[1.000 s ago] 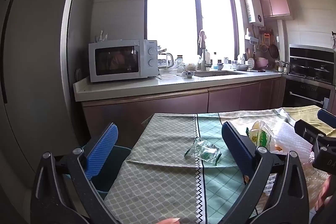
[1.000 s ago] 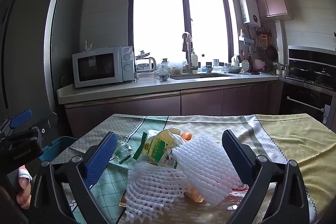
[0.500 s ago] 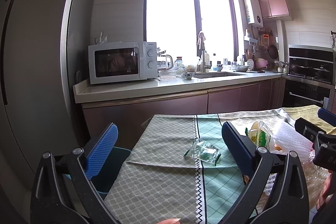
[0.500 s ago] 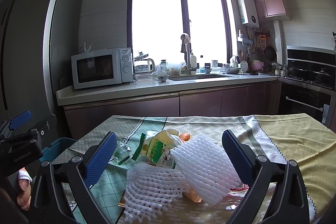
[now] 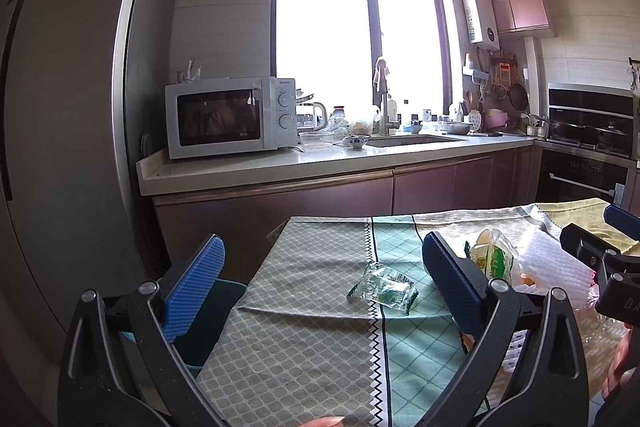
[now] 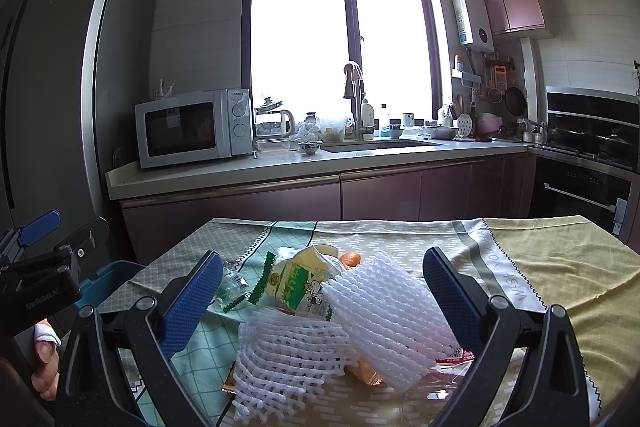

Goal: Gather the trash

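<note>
Green-and-grey checked cloth covers the surface [image 5: 304, 331] in your left wrist view, and your left tongs [image 5: 320, 279] hang above its near-left part, spread wide with nothing between them. One small clear-and-green wrapper [image 5: 382, 287] lies flat on the cloth between the blue pads, with bare cloth all round it. Past the surface's left edge, a blue bin [image 5: 208, 311] sits low beside it, partly behind the left pad.

Over in the right wrist view, your right tongs [image 6: 322, 291] are wide too, gripping nothing, pointed at the pile: two white foam fruit nets [image 6: 372, 315], a yellow-green printed bag [image 6: 298, 285] and an orange [image 6: 350, 259] tucked behind. That pile crowds the middle, while the yellow cloth [image 6: 560, 267] to the right lies bare out to the edge.
</note>
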`<state>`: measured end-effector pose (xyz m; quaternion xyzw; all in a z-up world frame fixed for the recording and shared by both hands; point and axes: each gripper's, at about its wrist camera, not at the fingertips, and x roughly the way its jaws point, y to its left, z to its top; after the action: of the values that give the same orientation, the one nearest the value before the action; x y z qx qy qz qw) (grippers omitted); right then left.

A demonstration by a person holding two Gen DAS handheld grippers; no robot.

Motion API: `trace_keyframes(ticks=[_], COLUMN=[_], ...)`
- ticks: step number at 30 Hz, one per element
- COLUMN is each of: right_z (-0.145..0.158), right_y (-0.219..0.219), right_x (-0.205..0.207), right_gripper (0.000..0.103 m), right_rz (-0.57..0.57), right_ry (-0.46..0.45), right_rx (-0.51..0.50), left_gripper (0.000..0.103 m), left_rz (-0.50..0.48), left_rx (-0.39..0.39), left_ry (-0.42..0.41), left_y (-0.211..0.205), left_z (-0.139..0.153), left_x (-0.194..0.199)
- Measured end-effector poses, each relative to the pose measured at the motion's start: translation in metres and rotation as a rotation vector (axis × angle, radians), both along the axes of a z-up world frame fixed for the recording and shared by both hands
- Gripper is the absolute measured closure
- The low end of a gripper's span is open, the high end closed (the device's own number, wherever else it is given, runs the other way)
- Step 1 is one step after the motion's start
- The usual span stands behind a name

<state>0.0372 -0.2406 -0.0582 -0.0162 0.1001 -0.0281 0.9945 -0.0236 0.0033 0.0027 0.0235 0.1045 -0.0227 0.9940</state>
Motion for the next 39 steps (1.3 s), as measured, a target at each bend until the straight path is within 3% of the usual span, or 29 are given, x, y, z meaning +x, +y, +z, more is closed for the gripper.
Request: trace_keyframes(ticks=[8, 39], right_z=[-0.003, -0.004], right_y=[-0.008, -0.014], right_x=[0.002, 0.003], right_gripper=[0.006, 0.006], right_rz=[-0.007, -0.002], right_ry=[0.015, -0.006], right_rx=[0.05, 0.067], left_gripper=[0.005, 0.005], left_rz=[-0.009, -0.021], left_rx=[0.003, 0.011], left_ry=[0.014, 0.021], left_y=[-0.003, -0.01], left_z=[-0.004, -0.009], left_x=[0.003, 0.007])
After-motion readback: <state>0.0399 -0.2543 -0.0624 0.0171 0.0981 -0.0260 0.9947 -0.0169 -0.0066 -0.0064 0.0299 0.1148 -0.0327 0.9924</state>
